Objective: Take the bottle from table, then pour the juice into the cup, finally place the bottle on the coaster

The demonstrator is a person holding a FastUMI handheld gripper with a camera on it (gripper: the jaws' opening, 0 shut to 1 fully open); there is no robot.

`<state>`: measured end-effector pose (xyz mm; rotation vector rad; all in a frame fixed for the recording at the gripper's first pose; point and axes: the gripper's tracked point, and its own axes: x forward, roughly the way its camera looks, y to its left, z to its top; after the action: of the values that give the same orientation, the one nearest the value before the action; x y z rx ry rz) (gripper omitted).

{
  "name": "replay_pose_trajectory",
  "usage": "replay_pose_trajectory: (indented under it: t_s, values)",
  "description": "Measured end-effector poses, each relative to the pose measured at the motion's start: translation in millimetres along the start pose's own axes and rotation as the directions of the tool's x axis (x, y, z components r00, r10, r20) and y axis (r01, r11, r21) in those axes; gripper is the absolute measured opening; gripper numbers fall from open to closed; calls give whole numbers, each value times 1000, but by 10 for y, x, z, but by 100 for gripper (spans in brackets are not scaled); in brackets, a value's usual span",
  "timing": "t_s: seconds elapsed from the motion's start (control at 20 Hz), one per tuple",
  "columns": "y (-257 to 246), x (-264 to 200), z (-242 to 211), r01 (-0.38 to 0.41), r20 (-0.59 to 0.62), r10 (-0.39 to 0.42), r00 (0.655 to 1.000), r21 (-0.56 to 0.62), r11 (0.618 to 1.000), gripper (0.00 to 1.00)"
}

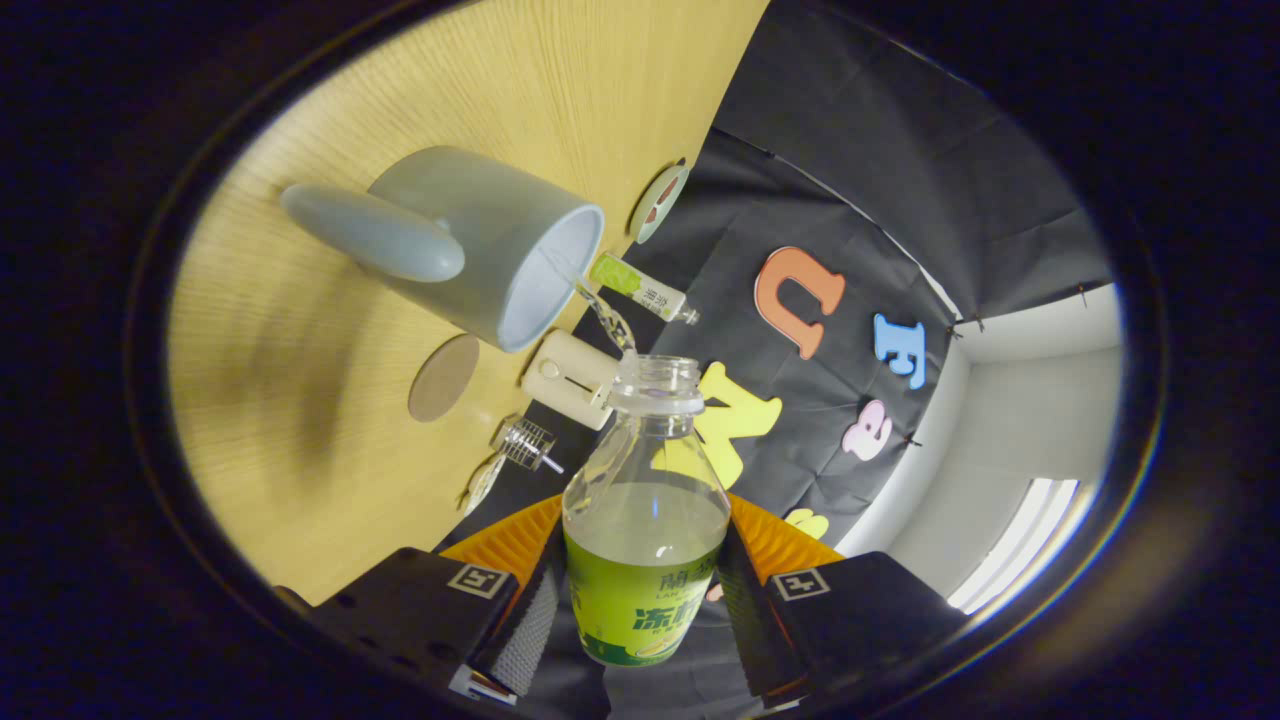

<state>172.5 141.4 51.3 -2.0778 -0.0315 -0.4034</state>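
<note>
The hand-held gripper [645,590] was clamped on the juice bottle [645,530], one finger pressed against each side of the labelled lower body. The hold sat low on the bottle, which left the neck and the open mouth free ahead of the fingers. The whole assembly was rolled steeply, so the wooden surface [330,420] appeared tipped on its side; this tilt brought the bottle mouth toward the grey cup [490,245].

A thin stream of liquid [605,315] ran from the bottle mouth into the cup opening, just beyond the fingers. The cup stood on the surface with its handle [375,232] turned away from the bottle, so the rim nearest the bottle was unobstructed. The pour step was judged to be in progress, with a good share of juice remaining in the bottle.

The round brown coaster [443,377] lay flat on the surface just beside the cup base and carried nothing. A cream-coloured box [570,378], a small clear item [527,443], a second small bottle [645,290] and a round dish [658,202] lined the far edge of the surface near the booth wall. Room around the coaster looked adequate, but the cup and the cream-coloured box stood close to it; placement would call for righting the bottle first and clearing the cup rim.
</note>
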Motion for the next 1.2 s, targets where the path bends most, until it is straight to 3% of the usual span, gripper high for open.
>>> replay_pose_trajectory:
  t_s: [1.2]
  values:
    - [-541,132,-65,44,25,-40,999,-216,976,81]
